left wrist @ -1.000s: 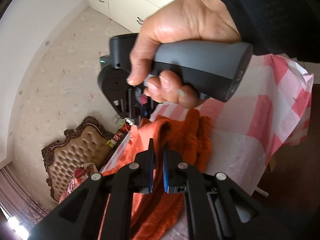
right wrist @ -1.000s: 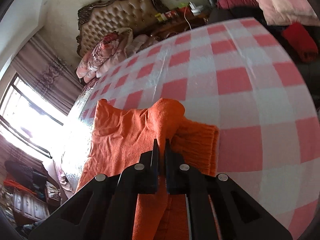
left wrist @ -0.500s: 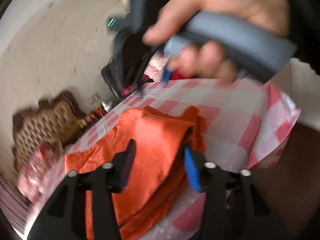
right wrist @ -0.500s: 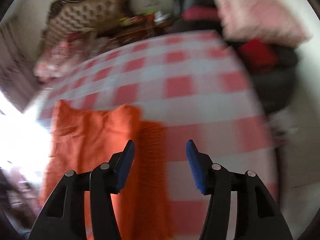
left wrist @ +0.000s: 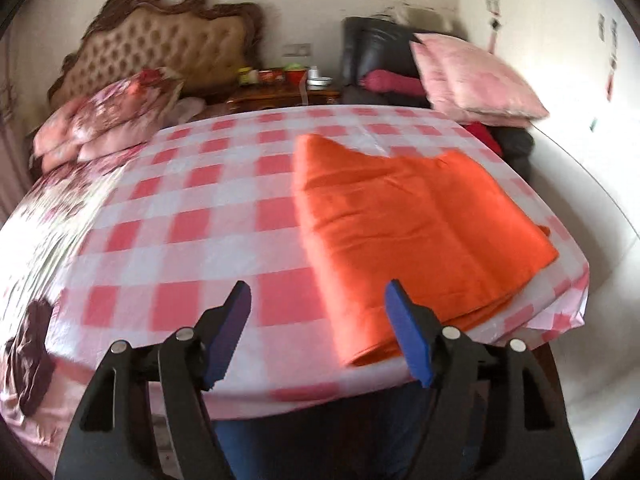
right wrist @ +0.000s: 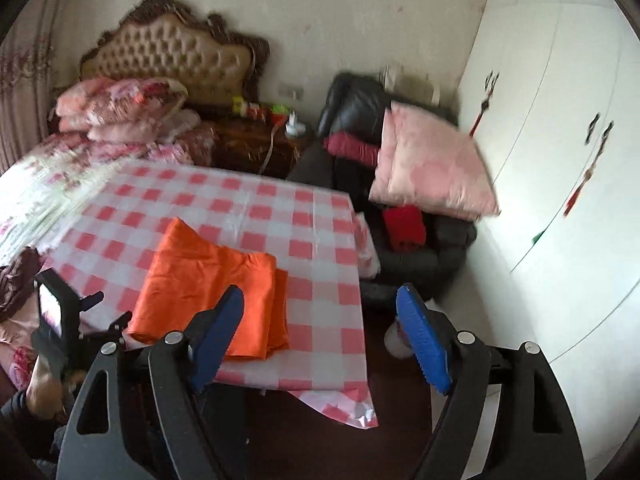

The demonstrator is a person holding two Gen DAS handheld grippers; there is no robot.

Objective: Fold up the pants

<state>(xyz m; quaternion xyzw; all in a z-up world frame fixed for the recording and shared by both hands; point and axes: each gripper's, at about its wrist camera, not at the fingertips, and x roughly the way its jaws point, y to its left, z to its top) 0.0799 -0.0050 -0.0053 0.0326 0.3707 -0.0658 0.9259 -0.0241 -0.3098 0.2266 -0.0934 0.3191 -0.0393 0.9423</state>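
Observation:
The orange pants (left wrist: 408,228) lie folded in a flat stack on the pink-and-white checked tablecloth (left wrist: 192,220), near the table's front right corner. They also show in the right wrist view (right wrist: 208,284). My left gripper (left wrist: 320,336) is open and empty, held back at the table's near edge, just left of the pants. My right gripper (right wrist: 320,336) is open and empty, raised well back from the table (right wrist: 320,240). The left gripper (right wrist: 80,320) appears in the right wrist view at the table's left front edge.
A bed with a tufted headboard (left wrist: 160,48) and floral pillows (left wrist: 108,120) stands behind the table. A black armchair with pink cushions (right wrist: 428,168) is to the right. White wardrobe doors (right wrist: 560,140) line the right wall. A wooden nightstand (right wrist: 260,144) holds small items.
Both grippers were shut on the orange pants a second ago. They opened, let go and pulled back from the table. The pants now lie flat and folded.

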